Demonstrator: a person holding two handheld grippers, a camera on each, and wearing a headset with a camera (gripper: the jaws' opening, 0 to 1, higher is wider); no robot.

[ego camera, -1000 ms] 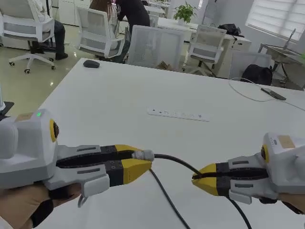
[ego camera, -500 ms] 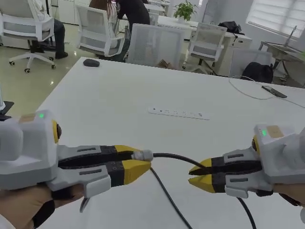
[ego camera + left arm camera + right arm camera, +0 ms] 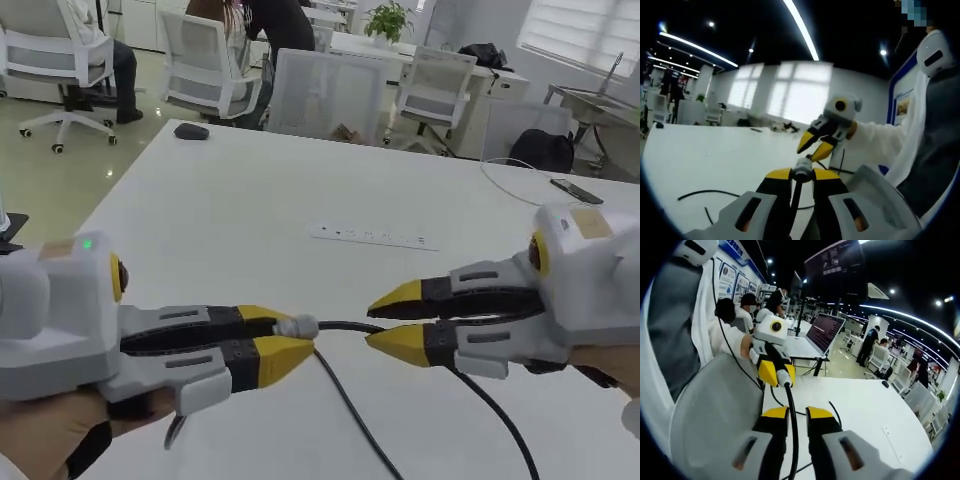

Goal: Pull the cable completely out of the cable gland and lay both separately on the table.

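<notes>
A small grey cable gland (image 3: 297,326) is pinched at the yellow tips of my left gripper (image 3: 296,336), which is shut on it above the white table (image 3: 240,200). A black cable (image 3: 345,327) leaves the gland to the right, then drops to the table and runs off the near edge. My right gripper (image 3: 387,321) faces the left one, open, its jaws above and below the cable close to the gland. In the right gripper view the cable (image 3: 791,412) runs between my own jaws up to the gland (image 3: 783,378). The left gripper view shows the gland (image 3: 803,170) and the open right gripper (image 3: 815,142).
A white power strip (image 3: 372,239) lies mid-table. A dark mouse (image 3: 191,132) sits at the far left edge, a phone (image 3: 575,190) with a thin white lead at the far right. Office chairs (image 3: 325,95) and seated people stand beyond the table.
My right gripper has opened its jaws and moved left along the cable, close to the gland. The left gripper has held still with the gland.
</notes>
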